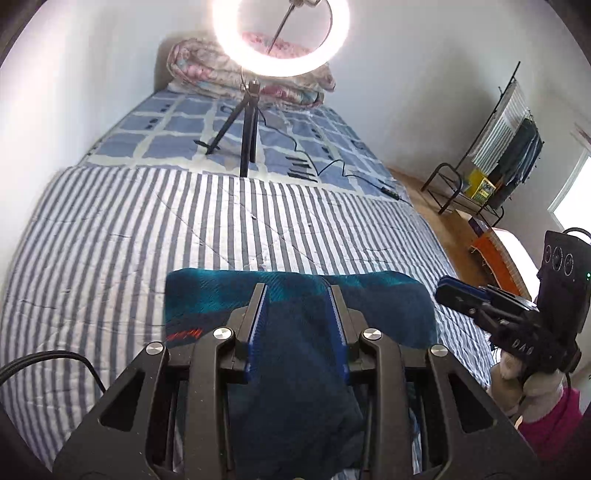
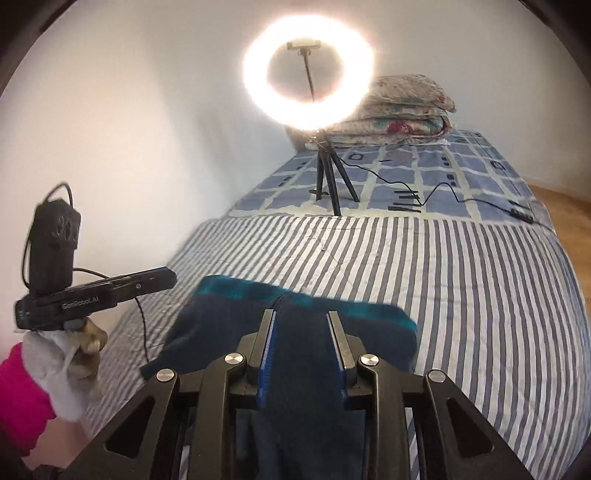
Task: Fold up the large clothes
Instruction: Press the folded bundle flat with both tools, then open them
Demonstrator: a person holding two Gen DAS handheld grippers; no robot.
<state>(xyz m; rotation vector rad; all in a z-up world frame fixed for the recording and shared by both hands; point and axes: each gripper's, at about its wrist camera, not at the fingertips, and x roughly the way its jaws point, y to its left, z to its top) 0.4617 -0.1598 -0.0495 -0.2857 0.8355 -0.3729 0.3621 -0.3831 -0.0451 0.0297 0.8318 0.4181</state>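
A bed in a white-walled room, its near half covered by a striped quilt (image 1: pixel 147 236) and its far half by a blue checked sheet (image 1: pixel 177 125). A lit ring light (image 1: pixel 280 33) on a tripod stands mid-bed before stacked floral bedding (image 2: pixel 402 110); a clothes rack (image 1: pixel 491 162) stands on the wooden floor. The folded dark-blue and teal garment (image 1: pixel 295 332) lies at the quilt's near edge. Left gripper (image 1: pixel 298 291) and right gripper (image 2: pixel 302 317) — jaws parted, above the garment, gripping nothing.
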